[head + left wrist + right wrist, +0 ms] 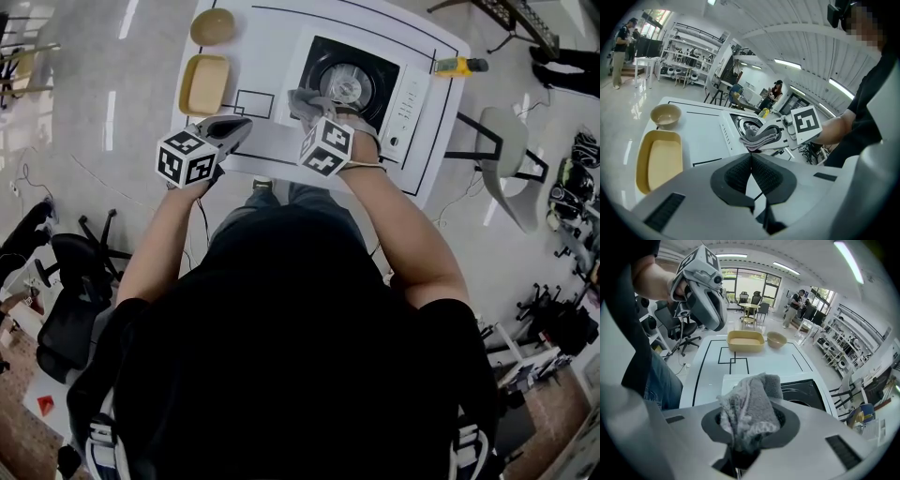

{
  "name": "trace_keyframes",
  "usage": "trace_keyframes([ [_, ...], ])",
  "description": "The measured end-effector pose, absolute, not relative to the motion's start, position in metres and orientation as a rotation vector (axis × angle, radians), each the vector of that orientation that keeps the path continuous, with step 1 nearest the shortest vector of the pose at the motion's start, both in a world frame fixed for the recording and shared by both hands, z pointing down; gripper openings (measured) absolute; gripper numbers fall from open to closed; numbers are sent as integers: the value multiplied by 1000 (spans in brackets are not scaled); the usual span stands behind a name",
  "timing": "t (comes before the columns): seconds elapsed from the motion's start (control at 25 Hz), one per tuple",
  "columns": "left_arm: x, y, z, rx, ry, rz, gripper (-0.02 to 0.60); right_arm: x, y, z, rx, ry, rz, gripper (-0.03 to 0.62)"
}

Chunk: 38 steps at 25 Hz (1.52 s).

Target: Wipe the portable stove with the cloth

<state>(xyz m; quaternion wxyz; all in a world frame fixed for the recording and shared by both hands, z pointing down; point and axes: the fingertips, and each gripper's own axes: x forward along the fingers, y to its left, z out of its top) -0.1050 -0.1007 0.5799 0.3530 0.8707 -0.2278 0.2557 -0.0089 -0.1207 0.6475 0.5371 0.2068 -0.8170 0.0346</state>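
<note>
The right gripper [750, 425] is pinching a crumpled, fuzzy grey cloth [751, 406] at the left edge of the white rectangular portable stove [412, 94], upper centre of the head view. The left gripper [751, 161] is hovering with its ribbed pads pressed together, empty. A smooth white table [272, 33] is bearing a rectangular tan tray [204, 84].

Your right gripper [316, 112] holds a crumpled grey cloth [305, 99] over the near-left corner of the black burner recess in the white portable stove [412, 98], beside its silver burner ring [347, 82]. The stove sits toward the right side of the white table with black outline markings [272, 37]. Your left gripper [242, 124] hangs over the table's near edge, left of the stove and apart from it. A shallow yellow rectangular tray [204, 84] lies along the left edge, with a round tan bowl [213, 26] just beyond it at the far-left corner. A small yellow-and-black tool [457, 66] rests by the far-right corner.
</note>
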Motion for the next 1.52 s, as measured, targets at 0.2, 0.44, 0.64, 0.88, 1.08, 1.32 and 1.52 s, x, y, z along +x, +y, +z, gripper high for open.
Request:
trace_keyframes([
  [0.2, -105, -107, 582, 2236, -609, 655, 21, -10, -141, 645, 480, -1985, 111, 112],
  [0.44, -107, -114, 579, 2217, -637, 648, 21, -10, -173, 640, 487, -2004, 125, 112],
  [0.64, -104, -119, 582, 2200, -658, 645, 21, -2, -200, 642, 491, -2001, 112, 111],
  [0.88, -98, -123, 583, 2189, -662, 646, 21, 12, -231, 639, 532, -2021, 154, 112],
  [1.08, -94, -124, 584, 2183, -662, 650, 21, 25, -244, 638, 575, -2049, 217, 112],
  [1.32, -87, -127, 583, 2185, -649, 659, 21, 52, -261, 637, 676, -2093, 383, 112],
  [1.52, -82, -131, 584, 2192, -632, 663, 21, 80, -275, 638, 762, -2077, 429, 112],
])
